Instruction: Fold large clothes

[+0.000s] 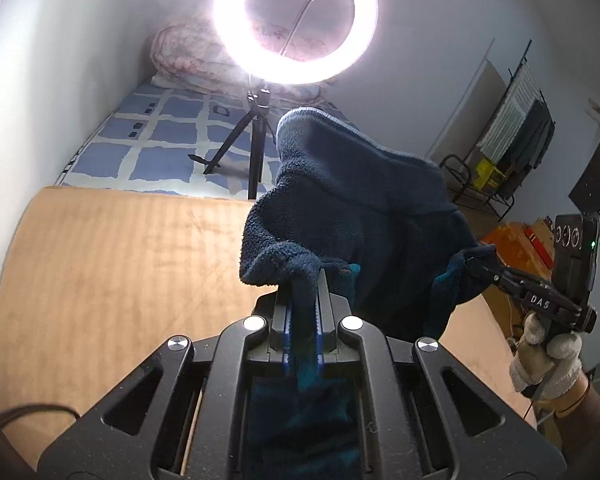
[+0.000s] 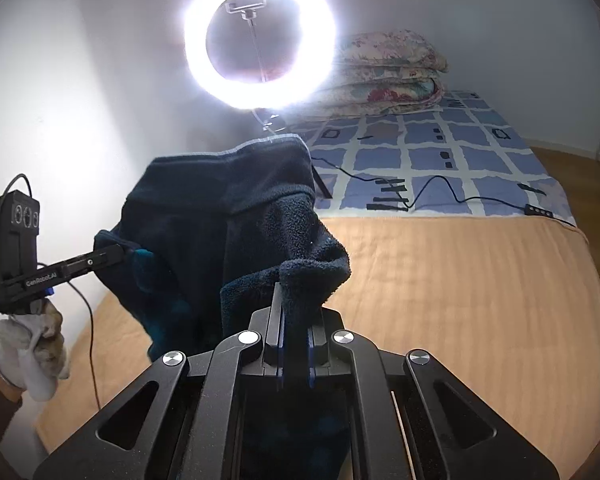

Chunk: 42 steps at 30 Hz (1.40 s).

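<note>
the dark blue fleece garment (image 1: 352,200) hangs above the orange bed cover (image 1: 112,264), each gripper's fingers pinching an edge: left gripper (image 1: 304,280), right gripper (image 2: 296,292). soft, thick, floppy; seams likely grip best.

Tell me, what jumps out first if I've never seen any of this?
The glaring ring light on its tripod at the top, standing on the checked blue bedspread. Below it, a dark blue fleece garment hangs in the air over an orange blanket, pinched by the left gripper and right gripper.
</note>
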Each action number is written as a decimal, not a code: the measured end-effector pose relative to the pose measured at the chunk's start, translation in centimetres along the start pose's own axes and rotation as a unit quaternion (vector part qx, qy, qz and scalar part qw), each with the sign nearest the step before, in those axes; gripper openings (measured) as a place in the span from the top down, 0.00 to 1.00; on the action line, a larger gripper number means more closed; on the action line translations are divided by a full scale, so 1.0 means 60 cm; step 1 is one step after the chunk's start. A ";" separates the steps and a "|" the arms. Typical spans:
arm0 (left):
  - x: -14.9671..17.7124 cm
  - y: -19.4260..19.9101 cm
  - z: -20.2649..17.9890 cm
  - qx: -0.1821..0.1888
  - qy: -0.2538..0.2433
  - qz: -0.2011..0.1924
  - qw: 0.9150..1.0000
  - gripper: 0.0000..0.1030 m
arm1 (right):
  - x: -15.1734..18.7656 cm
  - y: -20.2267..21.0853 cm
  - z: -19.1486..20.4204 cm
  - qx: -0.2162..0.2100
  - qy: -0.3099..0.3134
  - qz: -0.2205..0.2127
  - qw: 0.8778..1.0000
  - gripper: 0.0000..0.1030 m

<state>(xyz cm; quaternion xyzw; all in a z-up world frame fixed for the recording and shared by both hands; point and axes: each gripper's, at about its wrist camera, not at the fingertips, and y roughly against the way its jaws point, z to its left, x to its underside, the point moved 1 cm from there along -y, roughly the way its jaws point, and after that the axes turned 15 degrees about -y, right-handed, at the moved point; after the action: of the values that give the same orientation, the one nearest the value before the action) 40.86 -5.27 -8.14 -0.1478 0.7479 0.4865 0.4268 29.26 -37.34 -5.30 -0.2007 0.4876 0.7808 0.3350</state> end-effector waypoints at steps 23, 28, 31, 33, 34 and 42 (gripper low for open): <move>0.320 0.124 -0.137 0.008 -0.033 0.064 0.997 0.94 | 0.290 0.141 -0.013 0.011 -0.002 0.020 1.000 0.94; 0.362 0.159 -0.149 0.012 -0.046 0.066 0.997 0.91 | 0.339 0.159 -0.011 0.036 0.030 0.029 0.998 0.90; 0.375 0.194 -0.142 0.016 -0.040 0.067 0.997 0.88 | 0.349 0.182 -0.011 0.049 0.046 0.032 0.997 0.88; 0.376 0.215 -0.126 0.027 -0.021 0.059 0.998 0.76 | 0.351 0.206 -0.016 0.051 0.048 0.038 0.997 0.87; 0.374 0.227 -0.116 0.031 -0.007 0.052 0.998 0.70 | 0.349 0.216 -0.021 0.050 0.046 0.038 0.997 0.87; 0.347 0.224 -0.012 0.135 0.214 0.027 0.967 0.40 | 0.313 0.257 -0.062 -0.064 -0.106 0.052 0.991 0.38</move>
<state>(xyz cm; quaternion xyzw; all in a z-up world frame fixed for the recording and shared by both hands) 19.62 4.65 -16.22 -0.1690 0.8842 0.3495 0.2598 5.06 -39.16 -9.32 -0.1122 0.4078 0.8438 0.3303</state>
